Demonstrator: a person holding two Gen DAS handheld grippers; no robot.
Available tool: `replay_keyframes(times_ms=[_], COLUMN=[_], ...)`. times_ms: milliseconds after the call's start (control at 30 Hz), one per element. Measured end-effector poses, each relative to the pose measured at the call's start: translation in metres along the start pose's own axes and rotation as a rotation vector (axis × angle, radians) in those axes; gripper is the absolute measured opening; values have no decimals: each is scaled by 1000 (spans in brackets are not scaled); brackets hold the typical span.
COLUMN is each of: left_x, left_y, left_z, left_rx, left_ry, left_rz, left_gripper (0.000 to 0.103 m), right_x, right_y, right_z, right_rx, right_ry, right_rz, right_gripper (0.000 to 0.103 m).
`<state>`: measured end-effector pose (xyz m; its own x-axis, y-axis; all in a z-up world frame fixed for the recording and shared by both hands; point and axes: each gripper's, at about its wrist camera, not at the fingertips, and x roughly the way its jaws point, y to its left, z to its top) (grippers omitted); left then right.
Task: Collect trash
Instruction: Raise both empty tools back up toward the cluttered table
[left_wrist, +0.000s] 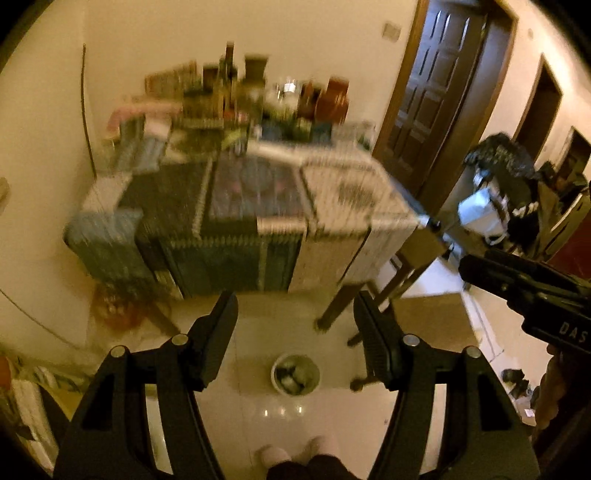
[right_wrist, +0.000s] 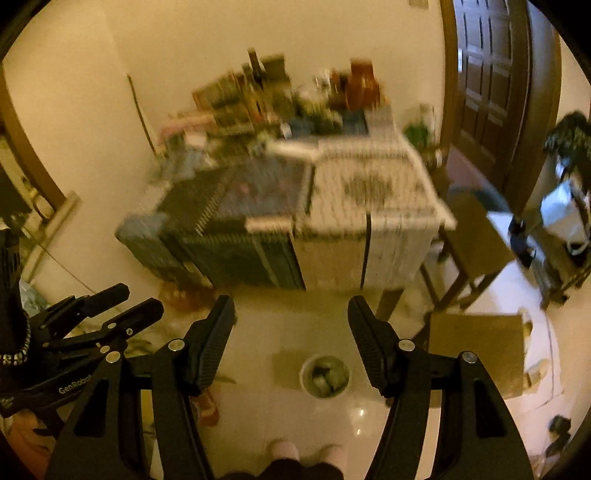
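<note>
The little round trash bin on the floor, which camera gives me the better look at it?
The left wrist view: the trash bin sits unobstructed between the open fingers, with crumpled contents visible. The right wrist view shows the same bin similarly framed, only slightly dimmer and softer.

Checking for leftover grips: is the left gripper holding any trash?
No, the left gripper stands open with only bare floor and the bin showing between its fingers.

Home interior: cloth-covered table (right_wrist: 369, 206) cluttered with bottles (left_wrist: 231, 74), panelled wooden door (left_wrist: 436, 92), tiled floor (left_wrist: 295, 417), small bin (left_wrist: 295, 373).
</note>
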<state>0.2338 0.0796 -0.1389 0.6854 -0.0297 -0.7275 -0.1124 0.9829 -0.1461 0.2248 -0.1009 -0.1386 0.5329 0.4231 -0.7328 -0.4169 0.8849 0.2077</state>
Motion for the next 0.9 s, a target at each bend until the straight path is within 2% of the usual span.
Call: replay_keyframes(times_ms=[133, 200, 333, 400, 433, 467, 533, 600, 900], left_x=[-52, -75, -107, -117, -121, -123, -127, -126, -96], left_y=[-2, -3, 0, 1, 2, 3, 6, 8, 6], left_z=[20, 28, 40, 46, 47, 51, 55, 63, 95], left_rx=[14, 21, 44, 51, 50, 46, 38, 36, 37], left_ry=[-102, -154, -235, -266, -275, -288, -307, -319, -338], left_rz=[-15, -21, -31, -20, -19, -18, -14, -12, 17], left_gripper=[64, 64, 65, 71, 79, 89, 93, 94, 94], right_x=[-48, -64, -89, -96, -98, -99, -103, -104, -84], right_y=[27, 37, 52, 58, 60, 60, 60, 60, 46], right_z=[14, 21, 28, 34, 36, 38, 42, 46, 72], right_rx=[-38, -50, -77, -90, -92, -94, -93, -91, -93], right_ry=[-117, -160, -260, -297, -312, -328, -350, -365, -385], right_rz=[-29, -38, -54, -66, -73, -82, -97, -108, -99], right_gripper=[61, 69, 73, 82, 84, 88, 91, 95, 96])
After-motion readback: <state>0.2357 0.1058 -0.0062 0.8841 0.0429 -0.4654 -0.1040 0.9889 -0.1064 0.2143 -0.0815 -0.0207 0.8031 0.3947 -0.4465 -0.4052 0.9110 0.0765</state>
